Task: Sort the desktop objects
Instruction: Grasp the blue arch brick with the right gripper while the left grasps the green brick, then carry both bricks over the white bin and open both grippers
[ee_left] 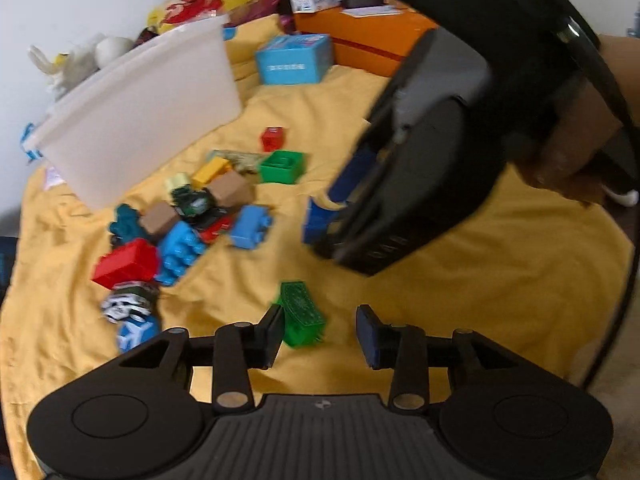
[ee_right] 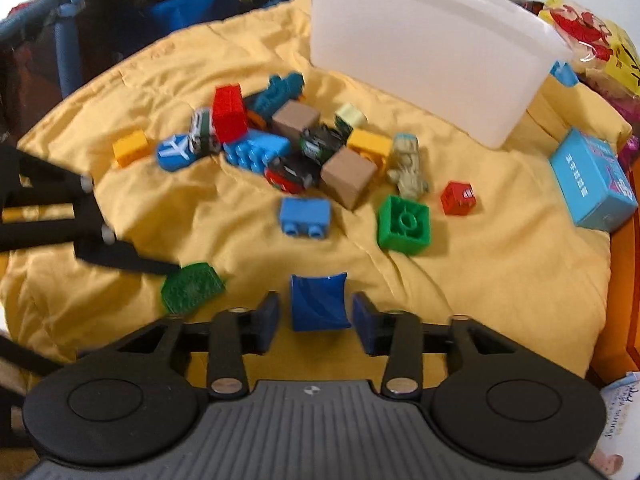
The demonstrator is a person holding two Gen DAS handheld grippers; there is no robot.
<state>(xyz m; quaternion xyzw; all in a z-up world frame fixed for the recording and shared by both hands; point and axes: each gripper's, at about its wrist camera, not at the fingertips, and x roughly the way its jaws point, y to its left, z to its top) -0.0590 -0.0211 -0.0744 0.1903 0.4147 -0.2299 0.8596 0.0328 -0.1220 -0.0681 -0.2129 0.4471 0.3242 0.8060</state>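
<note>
Cloth, yellow, wrinkled, covers the counter. White bin at the back, blocks piled in front of it. Teal box w/ white print, too blurred to read; same for the yellow-red bag. Right gripper: fingers released, dark blue curved block sitting between them on the cloth, gaps both sides. Left gripper: fingers apart, not clamping; green studded block just beside its left finger, touching or not can't tell.
</note>
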